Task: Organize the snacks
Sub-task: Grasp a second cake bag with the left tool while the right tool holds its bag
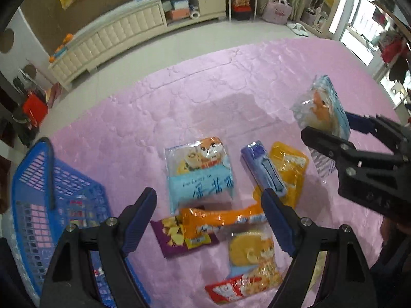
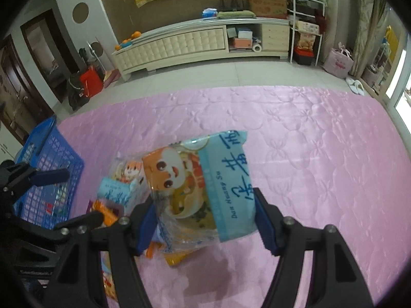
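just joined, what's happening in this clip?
A person is sorting snacks on a pink bedspread with two handheld grippers. The right gripper has a light blue snack pack clamped between its pads, lifted off the cover. The left gripper is open and empty, above the remaining packets. A blue basket sits at the left with a few items inside.

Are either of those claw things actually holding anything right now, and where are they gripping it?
The right gripper holds a light-blue snack bag, its pads clamping the bag's two side edges near its lower end. The left gripper holds nothing.
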A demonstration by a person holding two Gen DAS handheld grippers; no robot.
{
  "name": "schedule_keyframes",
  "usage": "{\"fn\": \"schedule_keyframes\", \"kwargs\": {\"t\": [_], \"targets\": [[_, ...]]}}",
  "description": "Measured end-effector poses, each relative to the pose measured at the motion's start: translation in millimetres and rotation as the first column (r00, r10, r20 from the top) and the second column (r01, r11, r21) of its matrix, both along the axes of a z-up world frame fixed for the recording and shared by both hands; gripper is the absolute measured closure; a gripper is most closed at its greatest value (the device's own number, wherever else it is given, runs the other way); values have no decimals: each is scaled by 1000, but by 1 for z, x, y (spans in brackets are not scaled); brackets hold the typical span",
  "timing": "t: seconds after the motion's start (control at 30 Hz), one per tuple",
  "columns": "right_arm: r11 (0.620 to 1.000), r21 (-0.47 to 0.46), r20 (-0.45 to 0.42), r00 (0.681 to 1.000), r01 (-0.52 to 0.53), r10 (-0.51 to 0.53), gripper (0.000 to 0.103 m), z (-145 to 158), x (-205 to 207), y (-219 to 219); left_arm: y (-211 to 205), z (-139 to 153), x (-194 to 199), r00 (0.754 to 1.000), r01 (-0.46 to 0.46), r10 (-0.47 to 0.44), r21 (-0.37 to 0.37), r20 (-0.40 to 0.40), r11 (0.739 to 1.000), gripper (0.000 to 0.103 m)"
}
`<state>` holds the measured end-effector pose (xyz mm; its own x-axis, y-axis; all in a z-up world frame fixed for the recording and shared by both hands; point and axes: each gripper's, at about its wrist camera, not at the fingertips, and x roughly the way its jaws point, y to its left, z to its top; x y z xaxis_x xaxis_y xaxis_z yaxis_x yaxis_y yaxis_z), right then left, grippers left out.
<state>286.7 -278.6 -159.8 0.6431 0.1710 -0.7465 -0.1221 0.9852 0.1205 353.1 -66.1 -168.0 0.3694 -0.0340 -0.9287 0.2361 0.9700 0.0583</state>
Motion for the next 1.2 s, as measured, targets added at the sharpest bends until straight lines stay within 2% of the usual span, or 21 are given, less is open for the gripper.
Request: {"fn": "schedule_keyframes", "kwargs": {"t": [0.2, 0.43, 0.6, 0.73, 0.77, 0.83, 1.0, 1.2], "targets": [[1000, -7, -36, 999, 5, -5, 31, -11, 17, 1, 11, -24, 32, 993, -82, 75, -81, -89, 993, 21], [1000, 17, -63, 998, 7, -6, 31, -17, 23, 2, 17, -49, 57, 986, -111, 106, -37, -127, 993, 21], [1000, 23, -77, 997, -12, 13, 31, -21, 24, 6, 15, -67, 64, 979, -118, 109, -41, -169, 992, 21], [1000, 13, -93, 996, -10, 11, 31, -23, 26, 3, 8, -72, 61, 986, -106, 104, -12, -131, 994, 22], [1000, 12, -102, 995, -10, 11, 31, -24, 26, 3, 6, -70, 58, 987, -105, 105, 0, -122, 994, 32], [1000, 4, -116, 993, -8, 8, 31, -27, 26, 3, -1, -66, 50, 988, -111, 110, -2, -107, 994, 36], [1000, -6, -133, 991, -4, 3, 31, -25, 24, 1, -7, -56, 37, 991, -112, 109, -26, -81, 993, 37], [1000, -11, -110, 994, 9, -10, 31, -13, 7, 8, 0, -37, 8, 992, -122, 120, -44, -30, 992, 37]]}}
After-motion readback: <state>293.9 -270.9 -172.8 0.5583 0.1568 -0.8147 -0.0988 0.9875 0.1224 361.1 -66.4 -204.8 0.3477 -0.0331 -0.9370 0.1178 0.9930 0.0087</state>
